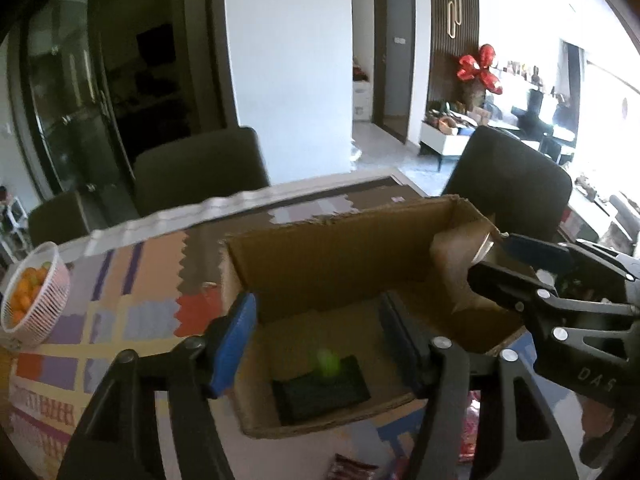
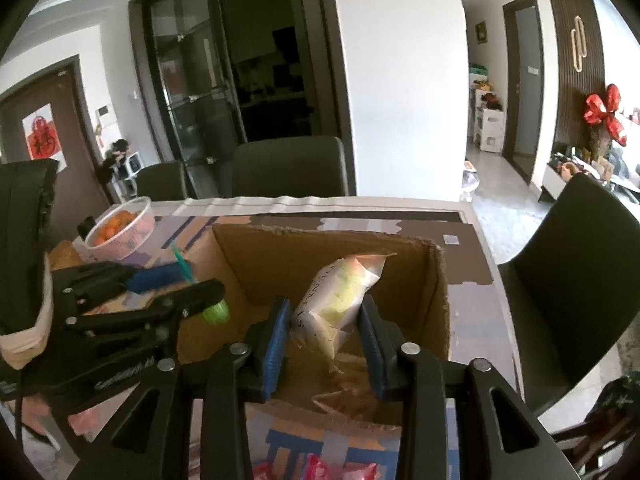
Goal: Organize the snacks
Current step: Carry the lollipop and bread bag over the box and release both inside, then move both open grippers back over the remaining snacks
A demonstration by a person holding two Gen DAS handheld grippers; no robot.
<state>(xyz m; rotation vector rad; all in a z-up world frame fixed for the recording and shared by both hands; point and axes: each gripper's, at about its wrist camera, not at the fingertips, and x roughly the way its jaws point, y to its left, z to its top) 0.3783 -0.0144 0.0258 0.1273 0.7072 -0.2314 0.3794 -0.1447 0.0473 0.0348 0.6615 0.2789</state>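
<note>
Both wrist views close above shared cardboard box [image 1: 320, 264].

looks like somebody's home, the dining area of an apartment. there's a dining table [image 2: 472, 248] with a colourful patterned cloth, dark upholstered chairs [image 2: 288, 168] around it, a basket of oranges [image 1: 34, 292], a glass-door cabinet [image 2: 192, 92], a red paper door decoration [image 2: 40, 136], and a hallway [image 2: 496, 176] leading off to other rooms.

Daylight glare blows out the right; fisheye edges curve, darken.
</note>
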